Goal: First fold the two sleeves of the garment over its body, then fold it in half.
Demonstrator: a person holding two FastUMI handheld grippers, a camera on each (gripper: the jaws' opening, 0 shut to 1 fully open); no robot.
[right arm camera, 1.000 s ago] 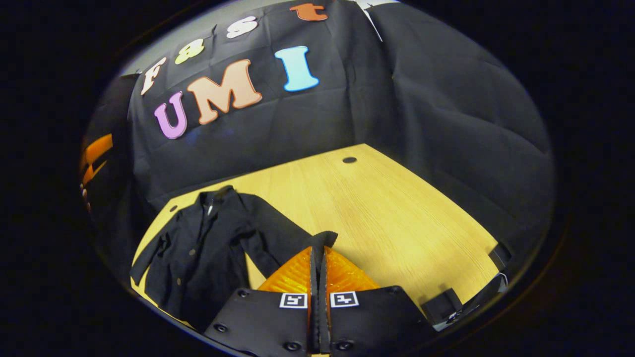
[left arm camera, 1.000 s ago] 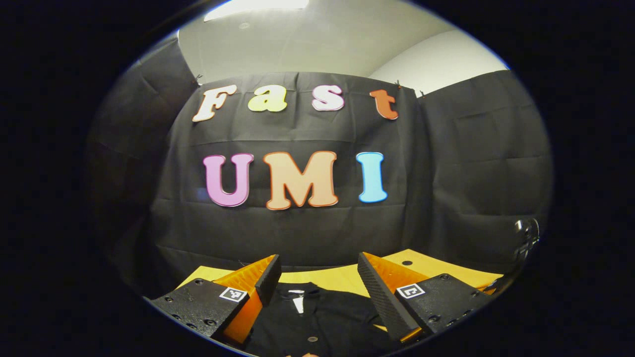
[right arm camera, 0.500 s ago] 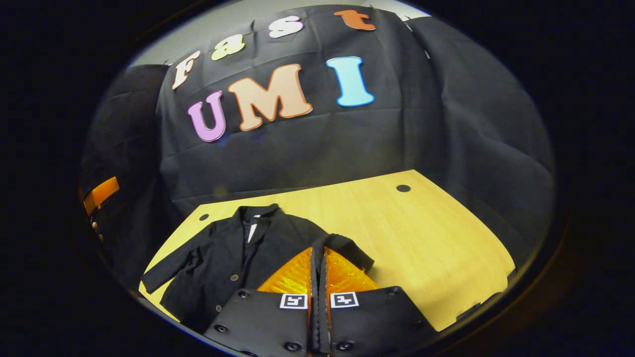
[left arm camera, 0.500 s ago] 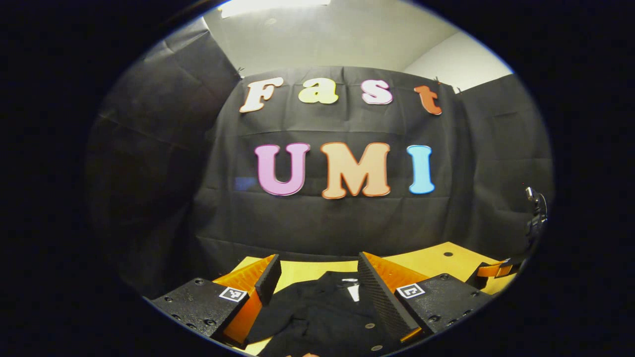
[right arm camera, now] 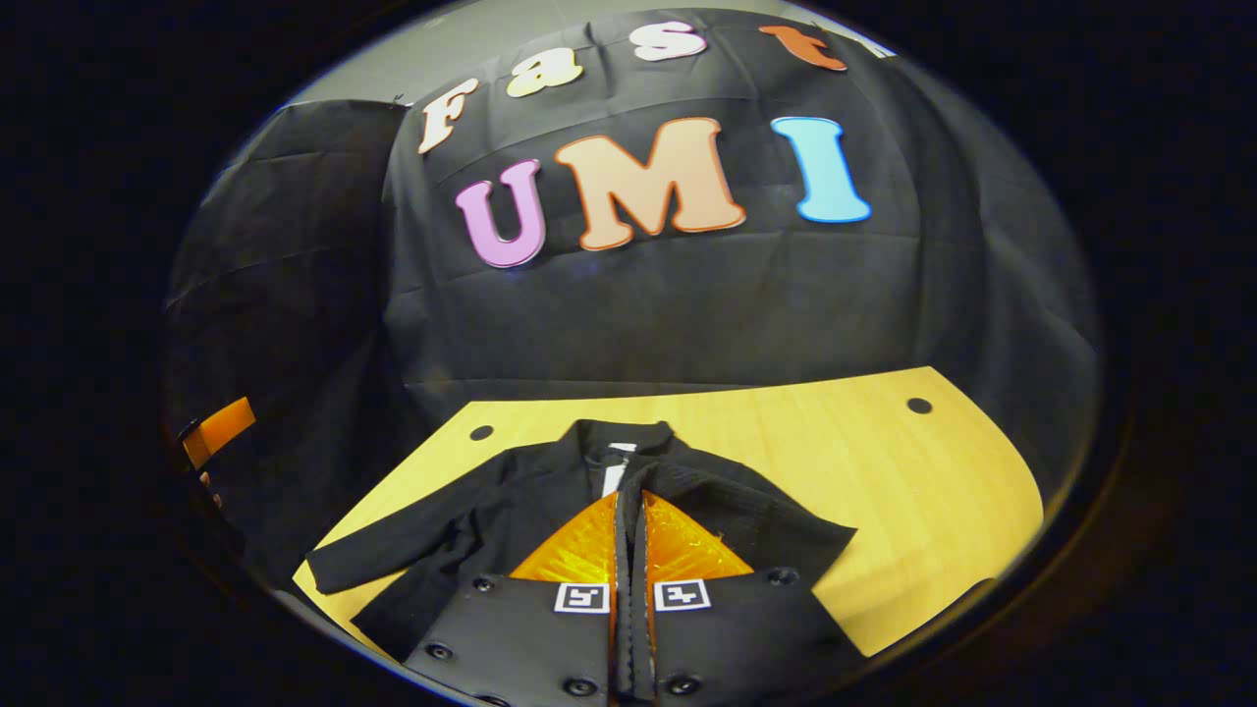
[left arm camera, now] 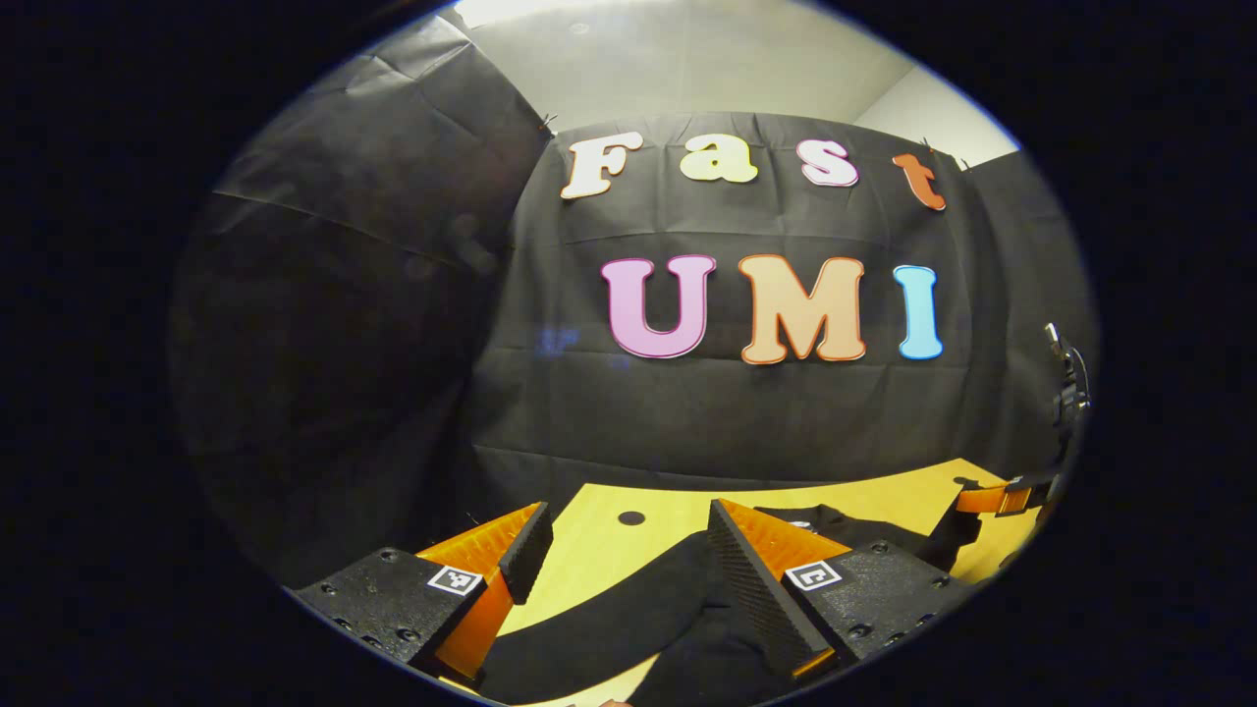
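Garment (right arm camera: 462, 525): a black jacket is laid on the yellow wooden table (right arm camera: 884, 491), collar toward the booth wall, as seen in the right gripper view. Nearest the camera there, the right gripper (right arm camera: 628, 506) is seen with its two fingers pressed together, and the cloth of the right sleeve (right arm camera: 776, 525) is pinched between their tips; that sleeve is drawn in over the jacket's body, with its fold spread out to the right of the fingers. To the left, the other sleeve (right arm camera: 393, 555) is stretched out flat toward the table's near left edge. Beyond the collar, a small dark hole (right arm camera: 481, 432) is set in the tabletop, and a second one (right arm camera: 919, 405) is seen near the far right corner.

In the left gripper view, the left gripper (left arm camera: 628, 545) is held with its fingers spread wide apart and nothing between them. Below and between them a black sleeve (left arm camera: 599, 628) is crossed over the table (left arm camera: 589, 560). Farther off to the right, part of the other gripper (left arm camera: 992, 499) is seen above the dark cloth.
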